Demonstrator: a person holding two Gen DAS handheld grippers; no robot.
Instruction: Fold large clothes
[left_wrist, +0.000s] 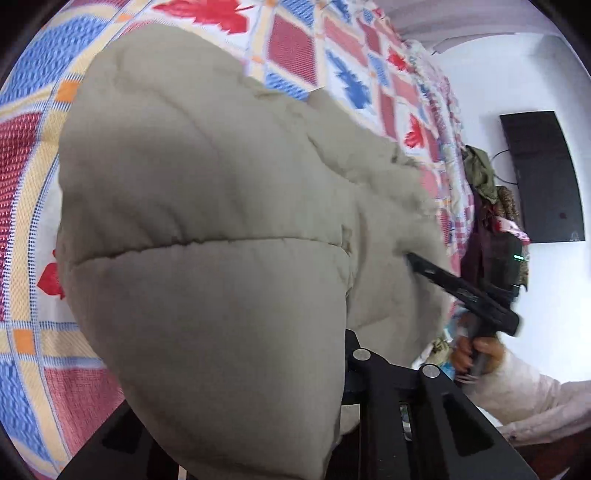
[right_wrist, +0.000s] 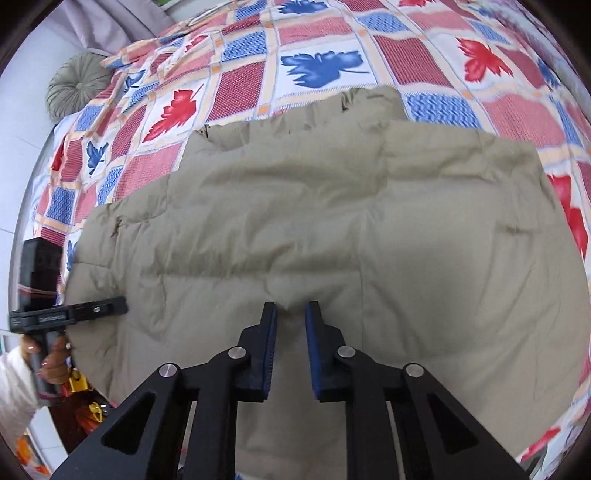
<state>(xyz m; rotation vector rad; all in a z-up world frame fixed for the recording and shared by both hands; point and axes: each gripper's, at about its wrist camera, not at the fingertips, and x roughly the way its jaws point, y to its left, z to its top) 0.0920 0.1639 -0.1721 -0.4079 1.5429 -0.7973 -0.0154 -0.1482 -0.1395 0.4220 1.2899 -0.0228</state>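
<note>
Patterned bedspread (right_wrist: 314, 70) around beige jacket's (right_wrist: 332, 229) edges

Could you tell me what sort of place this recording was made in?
Most likely a bedroom at home. A beige padded jacket lies on a bed covered by a leaf-patterned patchwork bedspread, a round pleated cushion sits by the wall, and a dark flat screen hangs on the white wall.

Bed (right_wrist: 314, 48) under a checked, leaf-printed cover.
Spread across it, a padded beige jacket (right_wrist: 332, 221); near the far left corner, a round pleated green cushion (right_wrist: 75, 86).
</note>
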